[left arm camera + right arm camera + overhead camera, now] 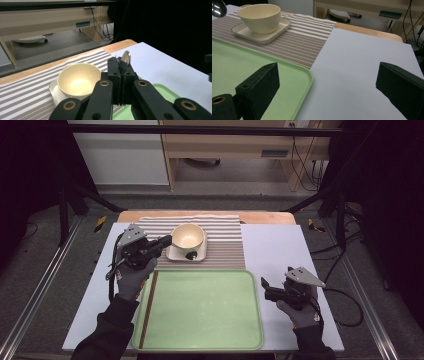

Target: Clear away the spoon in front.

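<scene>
The pale table top (280, 255) is carrying a smooth green tray (200, 312) along its near edge, with thin brown chopsticks (148, 310) lying at the tray's left rim. Behind it, a ribbed striped mat (227, 245) is bearing a square cream plate (176, 254) and a round glossy bowl (188, 236). The left gripper (121, 65), jaws clamped on a shiny metal spoon (125, 59), is hovering just beside the bowl (placing apparently remains). The right gripper (265, 285) is resting by the tray's right rim, jaws apart.

Shiny metal spoon (125, 59) upright, bowl up, beside cream bowl (78, 78)
</scene>
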A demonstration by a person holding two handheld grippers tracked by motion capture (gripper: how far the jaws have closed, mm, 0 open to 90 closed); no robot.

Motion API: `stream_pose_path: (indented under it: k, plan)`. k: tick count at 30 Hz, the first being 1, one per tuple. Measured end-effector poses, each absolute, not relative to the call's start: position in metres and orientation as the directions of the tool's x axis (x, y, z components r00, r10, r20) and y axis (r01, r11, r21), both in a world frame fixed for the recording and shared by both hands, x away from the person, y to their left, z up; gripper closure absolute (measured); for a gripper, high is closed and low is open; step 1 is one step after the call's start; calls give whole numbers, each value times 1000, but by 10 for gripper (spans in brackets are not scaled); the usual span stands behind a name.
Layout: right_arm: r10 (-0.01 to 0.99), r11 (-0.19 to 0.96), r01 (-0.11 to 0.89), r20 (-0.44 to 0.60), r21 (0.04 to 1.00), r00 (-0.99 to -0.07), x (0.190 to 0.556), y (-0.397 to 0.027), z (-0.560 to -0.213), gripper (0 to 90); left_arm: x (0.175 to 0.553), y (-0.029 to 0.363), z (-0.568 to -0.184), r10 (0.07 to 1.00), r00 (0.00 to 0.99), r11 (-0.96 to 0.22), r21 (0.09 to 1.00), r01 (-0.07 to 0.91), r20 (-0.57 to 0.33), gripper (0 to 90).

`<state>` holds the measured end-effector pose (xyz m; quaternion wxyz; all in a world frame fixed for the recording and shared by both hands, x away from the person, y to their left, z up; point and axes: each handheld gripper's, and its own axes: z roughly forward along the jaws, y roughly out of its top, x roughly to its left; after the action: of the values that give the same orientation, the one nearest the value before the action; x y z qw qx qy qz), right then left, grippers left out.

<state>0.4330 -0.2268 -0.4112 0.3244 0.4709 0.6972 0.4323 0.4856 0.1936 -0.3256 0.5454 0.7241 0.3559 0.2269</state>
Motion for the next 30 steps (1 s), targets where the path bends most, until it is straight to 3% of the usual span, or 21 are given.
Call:
stream_pose_path:
  k: [30]
  plan:
    - [936, 180, 371, -43, 911, -348, 430, -227, -409, 51, 429, 157, -375, 651, 749, -242, 901, 359, -123, 885]
